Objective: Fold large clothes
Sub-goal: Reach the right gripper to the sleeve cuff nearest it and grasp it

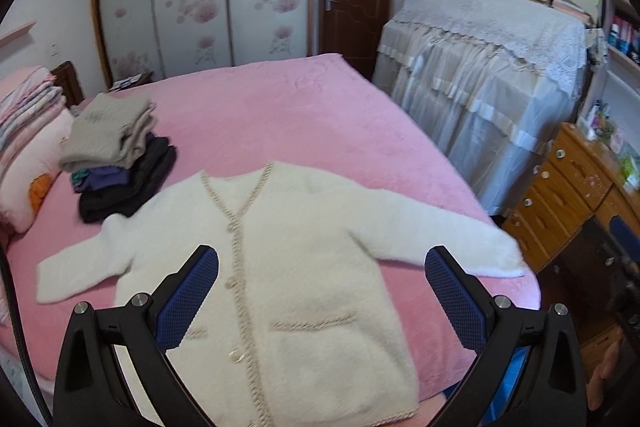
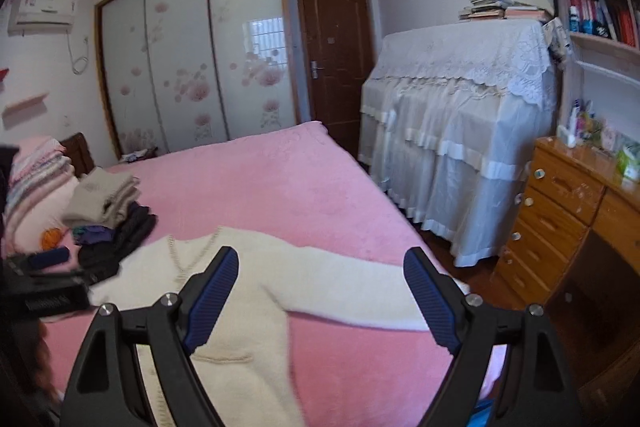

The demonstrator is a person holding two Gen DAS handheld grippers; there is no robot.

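Observation:
A white fluffy cardigan (image 1: 304, 267) with beige braided trim and buttons lies spread flat, front up, on the pink bed (image 1: 288, 115), both sleeves stretched out sideways. My left gripper (image 1: 322, 267) hovers above its chest, jaws wide open and nothing between the blue pads. In the right wrist view the cardigan (image 2: 256, 307) shows its right sleeve reaching toward the bed's edge. My right gripper (image 2: 320, 275) hangs open above that sleeve, holding nothing. The left gripper (image 2: 44, 267) shows at that view's left edge.
A stack of folded clothes (image 1: 116, 151) sits on the bed left of the cardigan, with pillows and folded bedding (image 1: 28, 131) beyond. A lace-covered piece of furniture (image 1: 488, 83) and a wooden drawer unit (image 1: 560, 195) stand right of the bed. Wardrobe doors and a brown door are behind.

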